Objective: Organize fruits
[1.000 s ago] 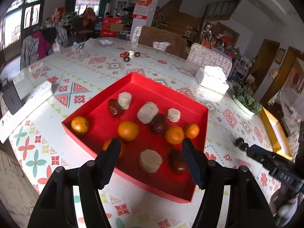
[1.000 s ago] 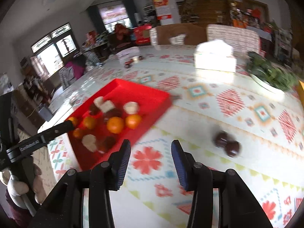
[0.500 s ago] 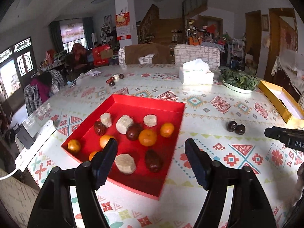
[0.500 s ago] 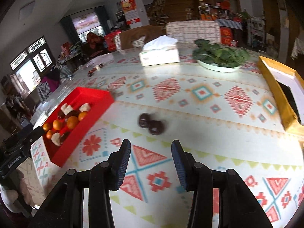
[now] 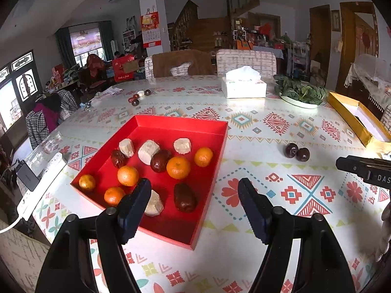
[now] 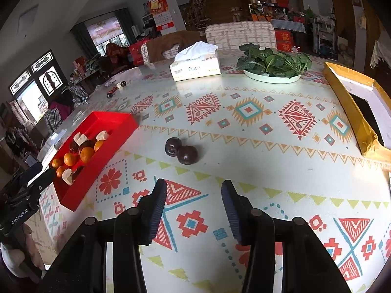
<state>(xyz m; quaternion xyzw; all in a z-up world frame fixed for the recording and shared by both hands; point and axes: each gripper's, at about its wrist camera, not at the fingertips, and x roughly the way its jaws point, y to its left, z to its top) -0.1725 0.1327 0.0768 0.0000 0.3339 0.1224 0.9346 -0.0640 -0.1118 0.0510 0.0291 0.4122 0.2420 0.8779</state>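
A red tray (image 5: 185, 122) holds several oranges (image 5: 178, 167), dark red fruits (image 5: 184, 197) and pale chunks (image 5: 148, 148). My left gripper (image 5: 194, 185) hangs open over the tray's near right corner, nothing between its fingers. Two dark round fruits (image 6: 180, 150) lie loose on the patterned tablecloth, right of the tray; the left wrist view shows them too (image 5: 297, 151). My right gripper (image 6: 194, 184) points at the cloth just short of them, open and empty, its jaws opening slightly. The tray (image 6: 80, 195) sits at the left of the right wrist view.
A tissue box (image 6: 195, 67), a plate of greens (image 6: 273, 75) and a yellow box (image 6: 354, 112) stand at the back and right. A white power strip (image 5: 41, 183) lies at the left table edge. Small fruits (image 5: 135, 99) sit far back. Chairs line the far side.
The left gripper has rolled level, shifted right along the tray and widened its jaws. The right gripper has swung from the tray's corner to the two dark fruits.
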